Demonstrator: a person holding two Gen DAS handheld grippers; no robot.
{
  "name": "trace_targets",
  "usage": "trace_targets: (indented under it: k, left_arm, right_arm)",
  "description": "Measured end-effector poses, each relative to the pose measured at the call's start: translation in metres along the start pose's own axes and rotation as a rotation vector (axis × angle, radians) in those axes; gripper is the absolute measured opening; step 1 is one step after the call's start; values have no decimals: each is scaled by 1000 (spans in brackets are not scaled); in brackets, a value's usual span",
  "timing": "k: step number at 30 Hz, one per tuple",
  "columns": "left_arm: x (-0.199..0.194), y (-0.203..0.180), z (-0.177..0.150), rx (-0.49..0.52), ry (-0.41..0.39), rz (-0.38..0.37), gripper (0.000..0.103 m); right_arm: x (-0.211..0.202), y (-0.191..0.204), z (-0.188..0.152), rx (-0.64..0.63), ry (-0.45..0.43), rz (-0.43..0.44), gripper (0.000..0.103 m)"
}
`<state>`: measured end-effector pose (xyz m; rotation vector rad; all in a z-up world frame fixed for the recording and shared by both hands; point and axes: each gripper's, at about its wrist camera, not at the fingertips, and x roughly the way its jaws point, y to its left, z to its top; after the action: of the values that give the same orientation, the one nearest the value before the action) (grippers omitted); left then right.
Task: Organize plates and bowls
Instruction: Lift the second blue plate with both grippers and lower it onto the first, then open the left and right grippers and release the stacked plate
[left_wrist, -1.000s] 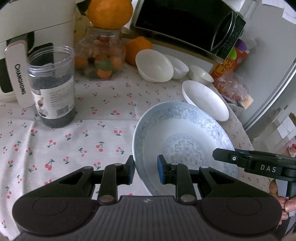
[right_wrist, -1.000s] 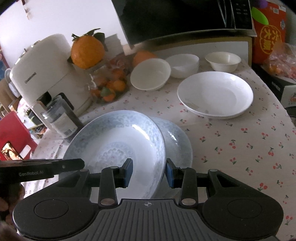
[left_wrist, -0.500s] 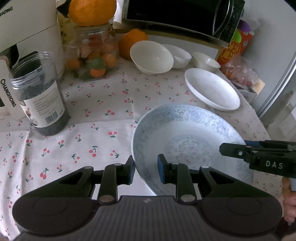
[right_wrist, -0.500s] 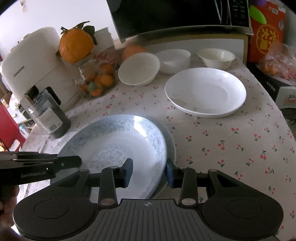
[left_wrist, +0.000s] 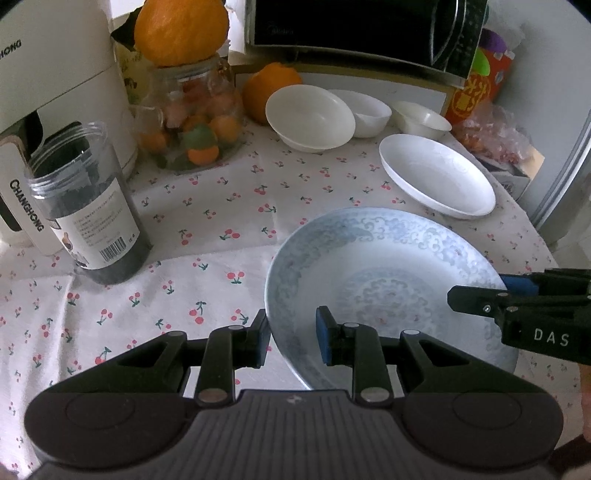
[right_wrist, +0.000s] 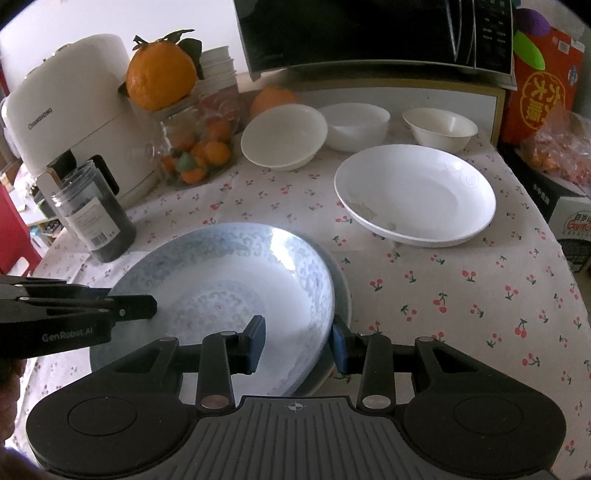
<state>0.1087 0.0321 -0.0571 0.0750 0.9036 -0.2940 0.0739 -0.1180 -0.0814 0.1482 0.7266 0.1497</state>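
Blue-patterned plate (stacked on another) clamped by left gripper and right gripper.

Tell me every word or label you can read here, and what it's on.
"CHANGHONG": white plastic appliance, on its tag.
"DAS": black right tongs.
"GenRobot.AI": black left tongs.
Clear plastic jar's label: too small to read.
Red cardboard box: Chinese characters, unread.
Black microwave: panel text blurred.
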Motion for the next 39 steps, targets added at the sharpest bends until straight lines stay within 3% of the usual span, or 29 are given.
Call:
trace_targets:
  k: [22,28,36,39]
  left_arm:
    - [2,-11,1,68,38,48,19]
    - [0,-10,2,52,38,35,35]
    - [-2,-9,5,28,42,15,61]
    - [-4,-9,7,11,36,13,71]
  right_arm:
    - [0,-3,3,-21,22,-39,39]
    - [-1,-5,5,14,32,-12,46]
    - [-8,-5,8,45,38,28,73]
    - [-12,-9,10,60,36,34,78]
